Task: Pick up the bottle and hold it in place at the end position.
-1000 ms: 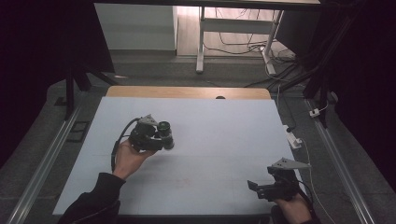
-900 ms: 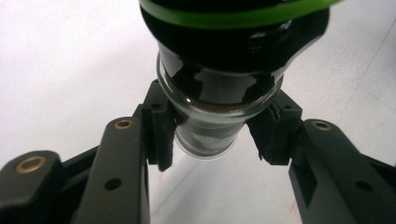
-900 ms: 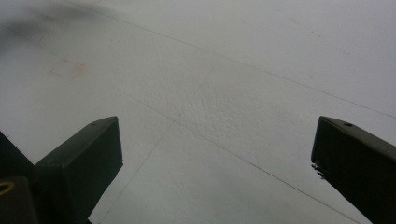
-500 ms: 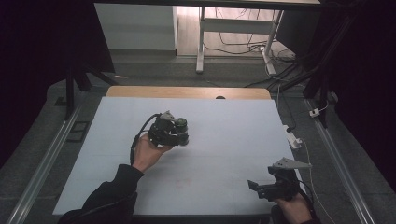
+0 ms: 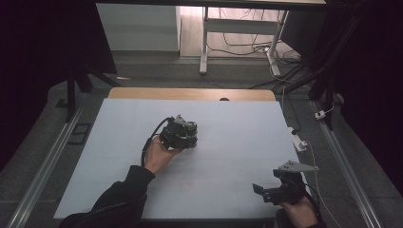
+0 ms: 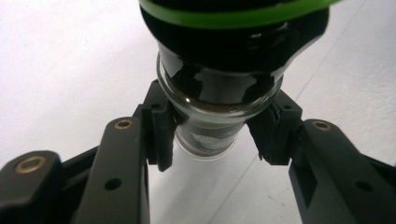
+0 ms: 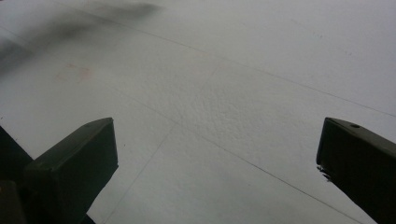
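Clearly, the left gripper (image 5: 186, 135) has its fingers (image 6: 161, 126) pinched on the glass neck of a dark jar (image 6: 219, 93) with a green band, pads pressing both sides. It sits over the middle of the desk (image 5: 237, 123), slightly toward the left edge. Near the desk's front right corner, the right gripper (image 5: 266, 192) has its fingers (image 7: 79, 158) spread wide over bare surface, holding nothing.

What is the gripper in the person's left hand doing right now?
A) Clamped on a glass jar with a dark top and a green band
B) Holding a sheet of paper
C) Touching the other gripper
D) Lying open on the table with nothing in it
A: in the left gripper view, the left gripper has its pads pressed on both sides of the glass jar, below the green band.
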The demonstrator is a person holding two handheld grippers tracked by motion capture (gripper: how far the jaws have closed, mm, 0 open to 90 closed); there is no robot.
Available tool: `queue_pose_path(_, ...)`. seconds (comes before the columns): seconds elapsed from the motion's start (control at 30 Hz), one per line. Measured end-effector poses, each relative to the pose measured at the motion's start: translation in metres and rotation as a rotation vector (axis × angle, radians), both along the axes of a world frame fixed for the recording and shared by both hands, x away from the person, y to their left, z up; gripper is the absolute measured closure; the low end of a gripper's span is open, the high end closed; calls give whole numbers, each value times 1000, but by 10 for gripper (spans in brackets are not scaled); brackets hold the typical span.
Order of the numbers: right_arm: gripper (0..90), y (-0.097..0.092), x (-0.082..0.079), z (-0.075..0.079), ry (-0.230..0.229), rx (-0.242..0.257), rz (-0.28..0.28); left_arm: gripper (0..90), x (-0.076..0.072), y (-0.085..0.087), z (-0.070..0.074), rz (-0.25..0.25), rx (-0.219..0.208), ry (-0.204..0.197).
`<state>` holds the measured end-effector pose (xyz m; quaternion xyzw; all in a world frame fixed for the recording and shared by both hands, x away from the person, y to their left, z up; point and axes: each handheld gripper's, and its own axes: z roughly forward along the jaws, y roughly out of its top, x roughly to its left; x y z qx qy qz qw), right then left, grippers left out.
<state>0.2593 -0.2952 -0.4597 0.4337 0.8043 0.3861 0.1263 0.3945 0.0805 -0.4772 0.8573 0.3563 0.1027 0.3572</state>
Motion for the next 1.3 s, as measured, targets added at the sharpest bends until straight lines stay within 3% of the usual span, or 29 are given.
queue_pose_path(0.37,0,0,-1,0,-2,-2,2,533,7,-1,-13,25,-20,-5)
queue_pose_path(0.77,0,1,-1,0,-2,-8,13,533,10,-6,-27,24,2,-6)
queue_pose_path(0.93,0,1,-1,0,-2,-10,17,533,7,-8,-27,20,18,-26)
queue_pose_path(1.3,0,2,-2,0,-8,-19,18,534,6,-7,-29,15,13,-37)
